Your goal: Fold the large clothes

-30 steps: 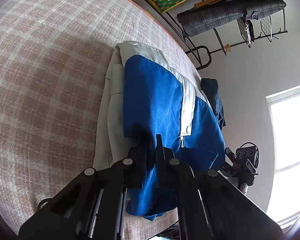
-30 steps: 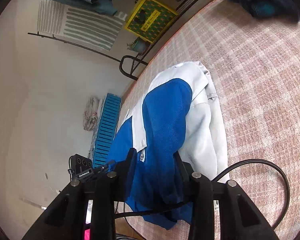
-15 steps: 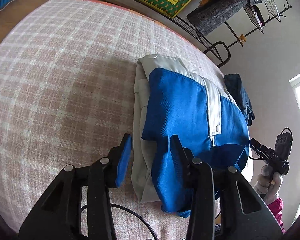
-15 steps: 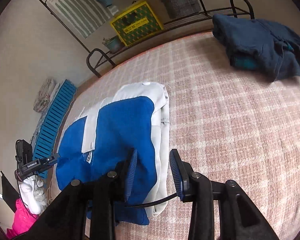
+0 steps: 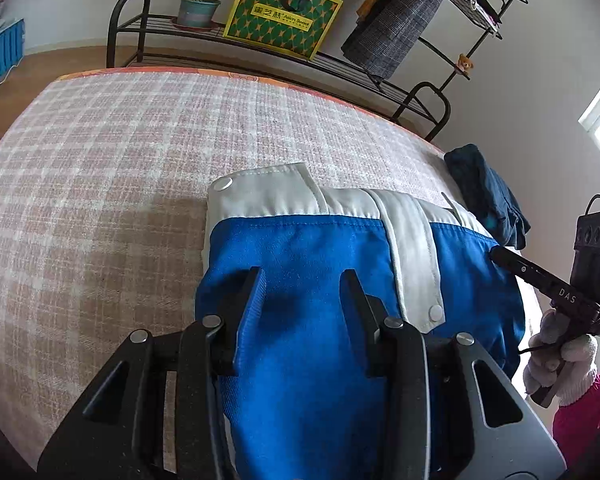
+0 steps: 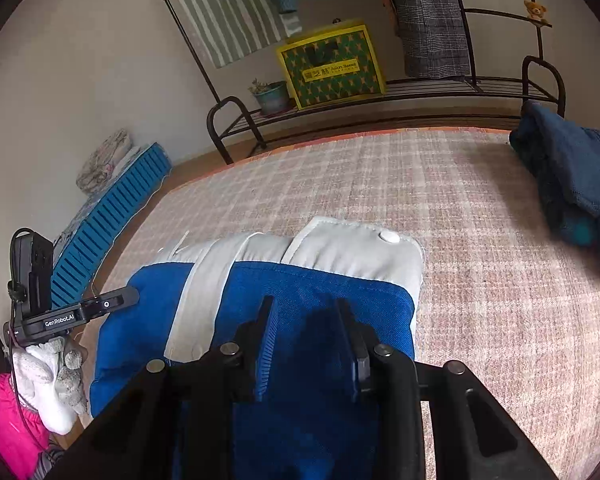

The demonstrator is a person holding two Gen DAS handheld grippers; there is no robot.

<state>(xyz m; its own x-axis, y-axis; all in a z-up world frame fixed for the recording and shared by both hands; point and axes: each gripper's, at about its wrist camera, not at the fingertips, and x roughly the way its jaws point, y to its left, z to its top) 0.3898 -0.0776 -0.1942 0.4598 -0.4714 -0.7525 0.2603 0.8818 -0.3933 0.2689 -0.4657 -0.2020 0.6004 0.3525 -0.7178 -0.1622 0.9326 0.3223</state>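
A bed under a pink-and-white checked cover carries the folded blue-and-white jacket near its front edge; beyond the jacket, toward the bed's far corner, a crumpled dark blue garment lies apart from it, near the bed's edge.

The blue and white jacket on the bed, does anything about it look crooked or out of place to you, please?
Nothing stands out. The folded blue and white jacket lies as a compact bundle on the pink checked bed cover, flap snapped flat. The crumpled dark blue garment lies apart, unfolded, near the bed's far edge.
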